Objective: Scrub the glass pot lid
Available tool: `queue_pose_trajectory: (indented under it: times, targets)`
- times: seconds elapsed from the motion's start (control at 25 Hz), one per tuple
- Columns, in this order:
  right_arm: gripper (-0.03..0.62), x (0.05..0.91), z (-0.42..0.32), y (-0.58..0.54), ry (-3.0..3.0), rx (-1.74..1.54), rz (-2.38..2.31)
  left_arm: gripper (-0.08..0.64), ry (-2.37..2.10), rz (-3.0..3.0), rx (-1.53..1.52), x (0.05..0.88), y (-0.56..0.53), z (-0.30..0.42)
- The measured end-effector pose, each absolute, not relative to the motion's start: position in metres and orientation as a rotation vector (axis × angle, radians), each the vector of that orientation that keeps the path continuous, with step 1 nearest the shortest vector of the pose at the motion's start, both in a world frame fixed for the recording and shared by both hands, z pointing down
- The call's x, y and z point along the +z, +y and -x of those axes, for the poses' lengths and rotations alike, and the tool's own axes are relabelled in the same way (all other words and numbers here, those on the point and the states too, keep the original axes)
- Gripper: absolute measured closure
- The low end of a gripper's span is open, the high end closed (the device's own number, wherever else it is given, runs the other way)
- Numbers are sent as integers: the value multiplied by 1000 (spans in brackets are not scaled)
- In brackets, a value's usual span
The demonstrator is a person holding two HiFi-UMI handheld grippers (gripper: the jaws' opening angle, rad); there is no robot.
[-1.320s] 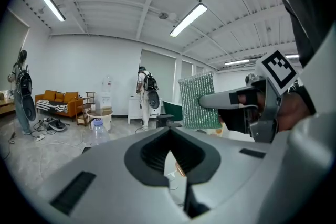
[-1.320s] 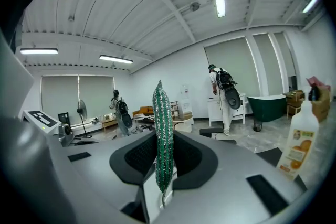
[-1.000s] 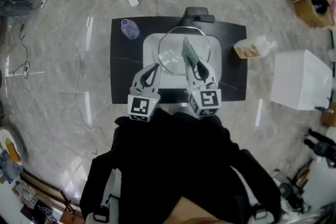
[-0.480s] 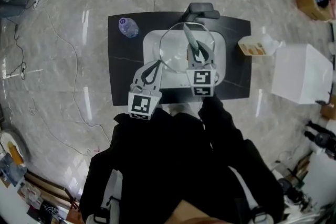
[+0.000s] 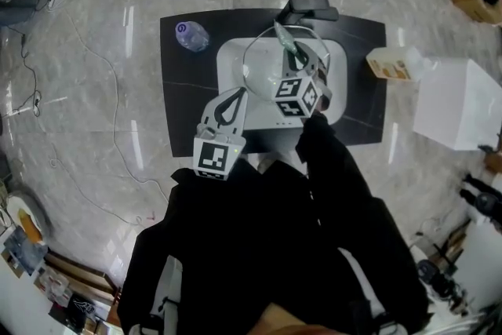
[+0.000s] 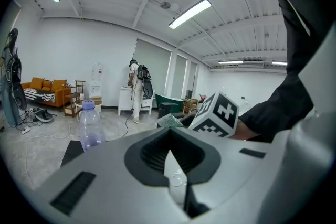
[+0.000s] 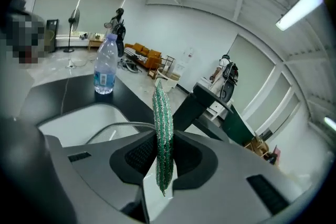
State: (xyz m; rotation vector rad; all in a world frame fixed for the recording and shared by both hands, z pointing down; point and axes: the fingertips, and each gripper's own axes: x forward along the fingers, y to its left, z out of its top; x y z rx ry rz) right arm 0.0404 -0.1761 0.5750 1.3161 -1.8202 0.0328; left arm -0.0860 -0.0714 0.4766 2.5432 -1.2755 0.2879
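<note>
The glass pot lid (image 5: 265, 63) lies tilted in a white tray (image 5: 231, 63) on a black table top. My left gripper (image 5: 234, 100) is shut on the lid's near-left rim; a bit of clear glass shows between its jaws in the left gripper view (image 6: 169, 153). My right gripper (image 5: 296, 63) reaches over the lid, shut on a green scrub pad (image 5: 284, 39) that stands up between its fingers (image 7: 164, 128). In the right gripper view the lid's rim (image 7: 118, 126) curves just under that gripper (image 7: 160, 162). The right gripper's marker cube (image 6: 220, 115) shows in the left gripper view.
A clear water bottle (image 5: 190, 35) stands on the table's far left corner. A black stand (image 5: 310, 8) sits at the far edge. A carton (image 5: 392, 63) and a white box (image 5: 459, 114) are to the right. Cables run across the marble floor (image 5: 94, 90).
My right gripper moved forward over the lid and turned, carrying the green pad toward the lid's far side. The left gripper kept its hold at the near-left rim.
</note>
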Motion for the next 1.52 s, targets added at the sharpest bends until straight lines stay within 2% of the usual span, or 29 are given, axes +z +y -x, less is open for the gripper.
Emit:
queue_pose_trajectory:
  times: [0.28, 0.72, 1.52]
  targets:
    - [520, 604, -47, -195, -1640, -145, -1195, 557, -1260, -2522, 318, 489, -69, 88]
    - [520, 650, -30, -194, -1669, 3, -1097, 557, -1271, -2496, 318, 495, -73, 93]
    - [520, 668, -19, -183, -1703, 108, -1059, 557, -1252, -2468, 309, 501, -65, 84]
